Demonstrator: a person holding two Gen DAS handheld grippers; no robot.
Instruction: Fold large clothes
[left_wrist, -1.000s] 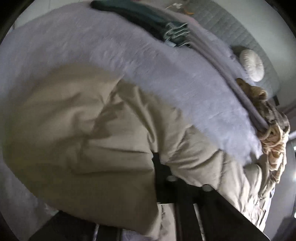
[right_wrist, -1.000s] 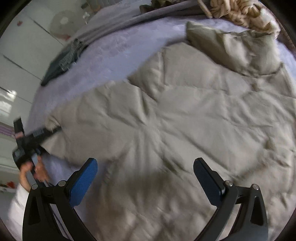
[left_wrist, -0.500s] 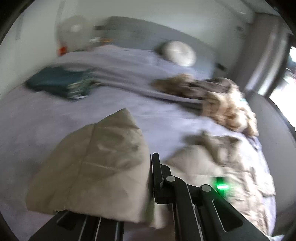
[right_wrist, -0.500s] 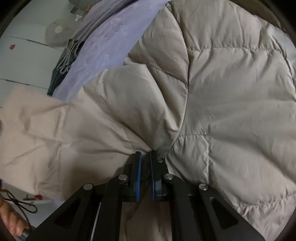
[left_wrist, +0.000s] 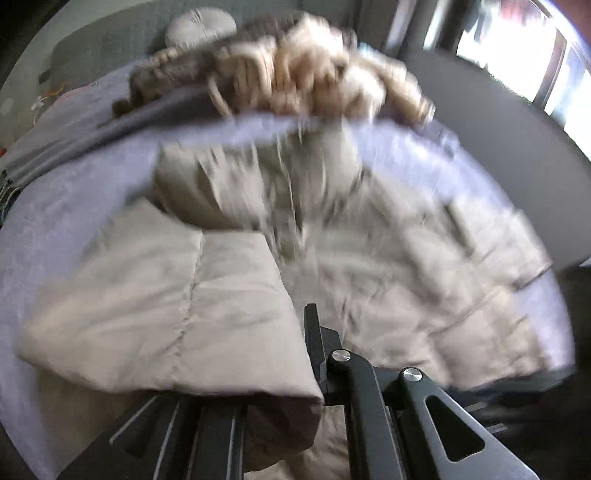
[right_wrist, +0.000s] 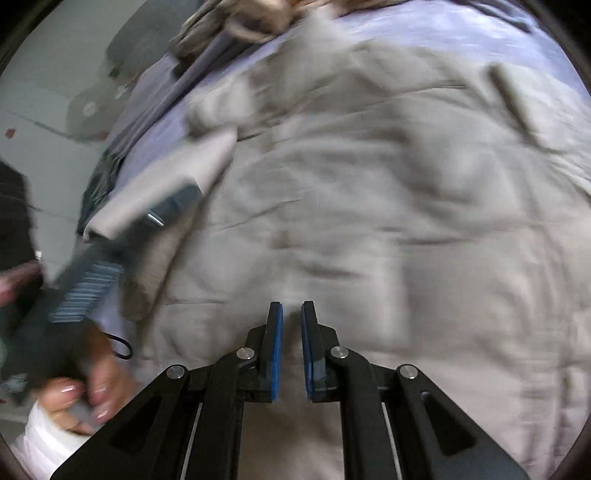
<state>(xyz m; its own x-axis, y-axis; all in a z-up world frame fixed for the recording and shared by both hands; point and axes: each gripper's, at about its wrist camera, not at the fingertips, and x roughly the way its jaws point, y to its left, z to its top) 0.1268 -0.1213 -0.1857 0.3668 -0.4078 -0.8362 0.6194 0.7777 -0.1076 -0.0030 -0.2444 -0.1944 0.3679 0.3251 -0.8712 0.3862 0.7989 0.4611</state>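
We see a beige quilted coat (right_wrist: 388, 192) spread over a bed (left_wrist: 62, 206) covered with a lilac sheet. The coat takes up most of both views, its stitched panels running across the middle of the bed.

Our left tool (left_wrist: 314, 354) is clenched on a folded part of the coat: in the left wrist view a padded flap (left_wrist: 177, 310) drapes over the left finger and hides it, while the right finger (left_wrist: 312, 343) presses against the flap's edge. From the right wrist view the same left tool (right_wrist: 162, 218) appears at the coat's left side, held in a hand (right_wrist: 85, 387) with pale painted nails, and a strip of beige cloth lies along its tip. That part is blurred.

Our right tool (right_wrist: 291, 350) hovers over the near part of the coat. Its two blue pads (right_wrist: 277, 354) stand almost together with a narrow gap between them, and we see nothing caught in that gap, so it is released.

At the far side of the bed lies a heap of cream and brown knitted cloth (left_wrist: 317, 81), touching the coat's far edge. Beyond it sits a round pale cushion (left_wrist: 201, 29) against a grey headboard (left_wrist: 110, 40). A dark folded garment (right_wrist: 99, 184) lies at the bed's left edge, near the left tool.
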